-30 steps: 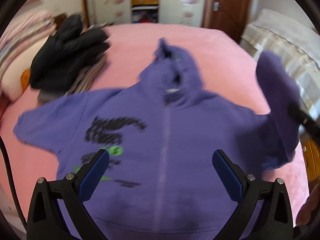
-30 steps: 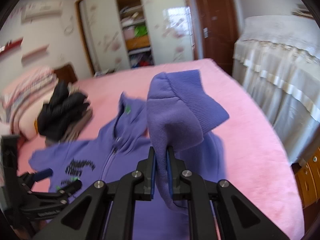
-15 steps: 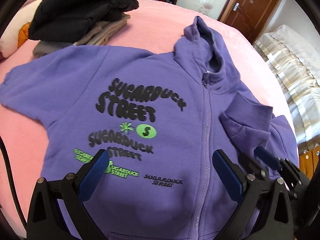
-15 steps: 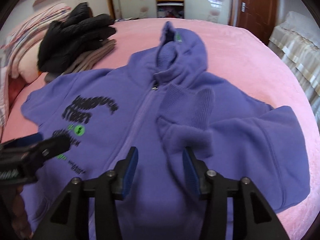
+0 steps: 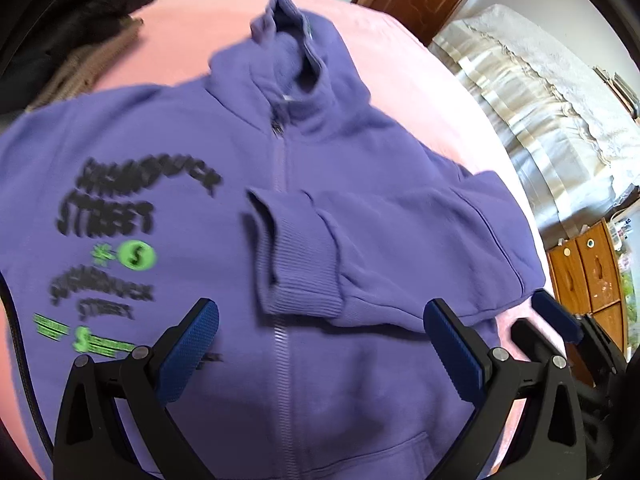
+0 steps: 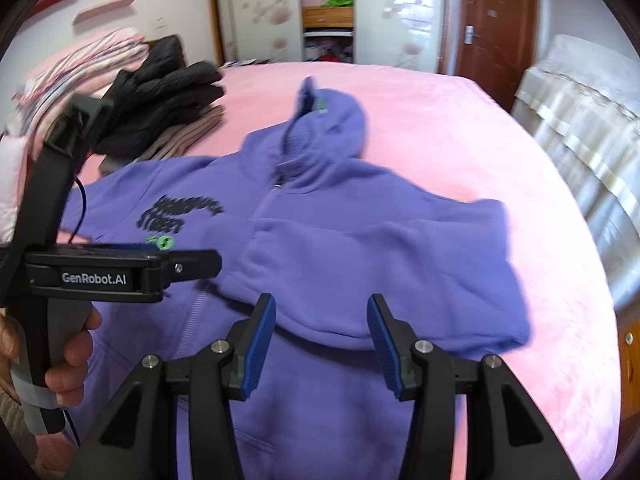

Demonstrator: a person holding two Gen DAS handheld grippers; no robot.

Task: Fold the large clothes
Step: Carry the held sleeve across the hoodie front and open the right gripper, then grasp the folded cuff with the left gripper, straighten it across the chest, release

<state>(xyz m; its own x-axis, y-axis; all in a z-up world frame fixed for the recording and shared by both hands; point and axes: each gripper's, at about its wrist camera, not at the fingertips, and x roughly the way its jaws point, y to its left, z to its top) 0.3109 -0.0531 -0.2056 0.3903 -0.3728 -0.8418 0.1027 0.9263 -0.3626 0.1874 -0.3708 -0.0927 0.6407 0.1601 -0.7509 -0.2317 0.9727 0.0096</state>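
The left gripper [image 5: 320, 344], with black arms and blue ridged pads, is held wide apart above the lower front of a purple zip-up hooded sweatshirt [image 5: 360, 380], and nothing is gripped between its pads. The right gripper [image 6: 322, 344] is seen about half spread, empty, just over the folded-in sleeve. In the right wrist view the left gripper's handle is seen clasped by a hand [image 6: 68, 364] at the left edge. The sweatshirt is laid flat, front up, on a pink plush bed cover [image 6: 460, 120]. Its one sleeve is folded across the chest, so that the ribbed cuff [image 5: 296, 256] lies over the zip. Black and green lettering [image 5: 120, 216] is printed on the other half of the chest. The hood [image 6: 328, 120] is spread beyond the collar. Farther off, a pile of black and brown-grey folded clothes [image 6: 172, 96] is stacked on the bed, with a white wardrobe [image 6: 328, 8] and a brown door [image 6: 492, 24] behind.
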